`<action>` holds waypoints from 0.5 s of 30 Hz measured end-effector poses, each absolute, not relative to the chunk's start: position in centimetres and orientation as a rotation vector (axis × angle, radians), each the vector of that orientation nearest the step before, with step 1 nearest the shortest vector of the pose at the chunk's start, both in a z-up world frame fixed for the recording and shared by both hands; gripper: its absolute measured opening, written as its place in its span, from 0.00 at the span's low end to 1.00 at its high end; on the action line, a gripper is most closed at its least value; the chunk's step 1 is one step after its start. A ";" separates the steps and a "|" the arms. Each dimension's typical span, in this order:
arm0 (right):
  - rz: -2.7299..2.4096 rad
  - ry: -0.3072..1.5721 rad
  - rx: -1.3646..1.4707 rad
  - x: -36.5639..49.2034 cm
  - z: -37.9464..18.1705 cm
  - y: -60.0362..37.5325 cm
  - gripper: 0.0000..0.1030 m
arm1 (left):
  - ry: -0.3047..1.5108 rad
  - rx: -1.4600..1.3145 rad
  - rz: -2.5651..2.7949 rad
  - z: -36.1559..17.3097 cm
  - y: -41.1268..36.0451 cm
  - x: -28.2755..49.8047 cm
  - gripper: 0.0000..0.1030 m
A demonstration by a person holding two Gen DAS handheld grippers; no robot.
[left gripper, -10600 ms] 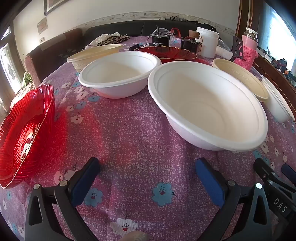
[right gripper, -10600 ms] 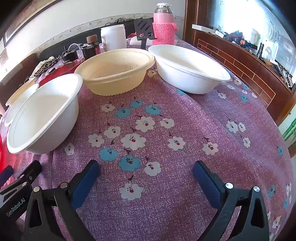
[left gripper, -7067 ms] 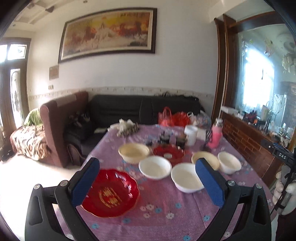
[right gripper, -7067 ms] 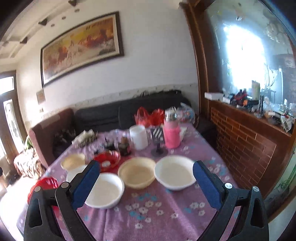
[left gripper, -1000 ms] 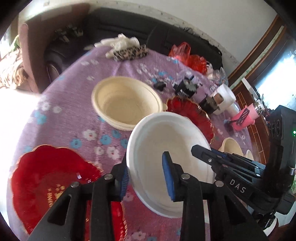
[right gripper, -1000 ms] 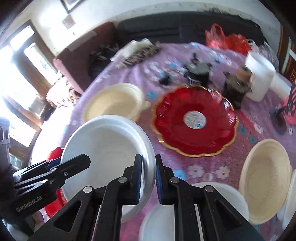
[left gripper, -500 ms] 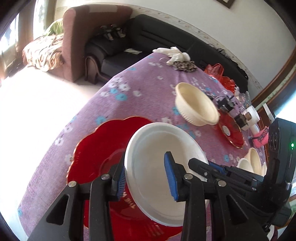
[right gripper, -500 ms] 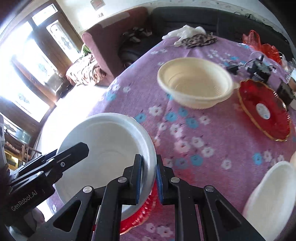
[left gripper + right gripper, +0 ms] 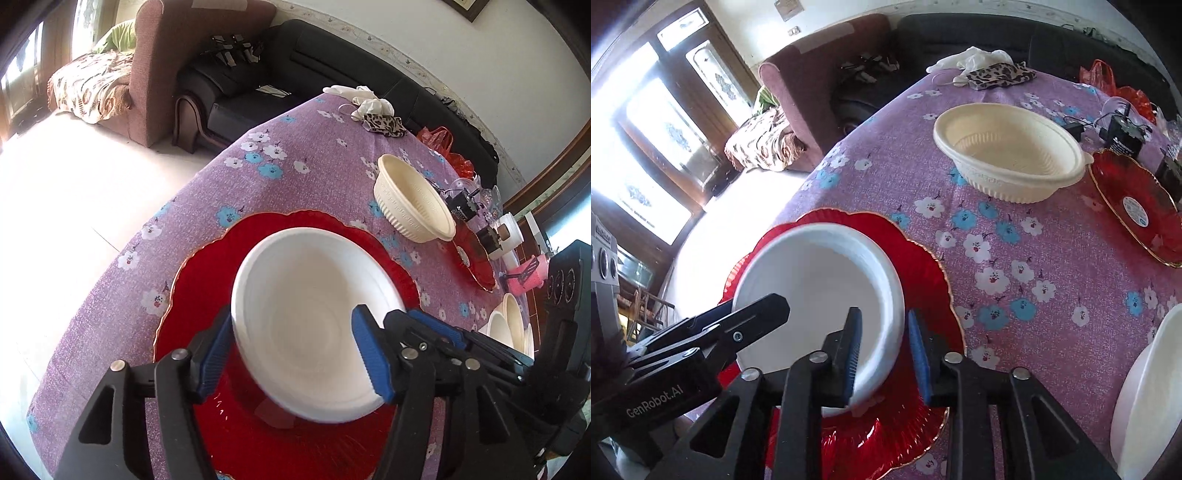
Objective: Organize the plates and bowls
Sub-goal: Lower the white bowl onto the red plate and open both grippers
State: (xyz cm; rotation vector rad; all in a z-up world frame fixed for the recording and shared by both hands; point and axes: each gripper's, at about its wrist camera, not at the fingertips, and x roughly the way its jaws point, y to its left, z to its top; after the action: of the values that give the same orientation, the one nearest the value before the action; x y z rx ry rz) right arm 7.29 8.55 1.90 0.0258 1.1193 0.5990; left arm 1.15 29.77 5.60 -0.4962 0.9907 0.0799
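The white bowl point(image 9: 314, 325) is seen resting in the large red plate point(image 9: 207, 291) at the near edge of the desk point(image 9: 295, 173). Its rim lies between the blue pads of the left tool point(image 9: 291, 350) and of the right tool point(image 9: 884, 354); both sets of jaws are opening, no longer pressing it. The plate's near portion is hidden behind the tools, and the bowl's base cannot be made out.

A second ago the white bowl point(image 9: 314, 325) hung above the bench, pinched by both grippers; now it sits in the red plate point(image 9: 207, 280) at the near left edge. The left gripper point(image 9: 291, 354) and right gripper point(image 9: 884, 354) are opening, pads off its rim.
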 end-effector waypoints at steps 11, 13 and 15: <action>0.557 1.036 0.185 5.0 5.1 -1.1 0.36 | 0.905 -0.426 0.061 9.1 28.0 -1.3 0.66; 0.516 1.001 0.223 4.6 6.1 -4.2 0.45 | 0.882 -0.404 0.023 10.2 26.6 -1.6 0.71; 0.455 0.964 0.265 4.2 6.6 -8.0 0.48 | 0.867 -0.372 -0.019 11.1 24.5 -1.5 0.75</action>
State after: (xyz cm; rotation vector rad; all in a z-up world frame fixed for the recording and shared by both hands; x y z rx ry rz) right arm 4.18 -7.97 6.55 0.2651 0.9643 0.4547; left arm -1.55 24.55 11.14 -0.3715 0.8674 -0.0188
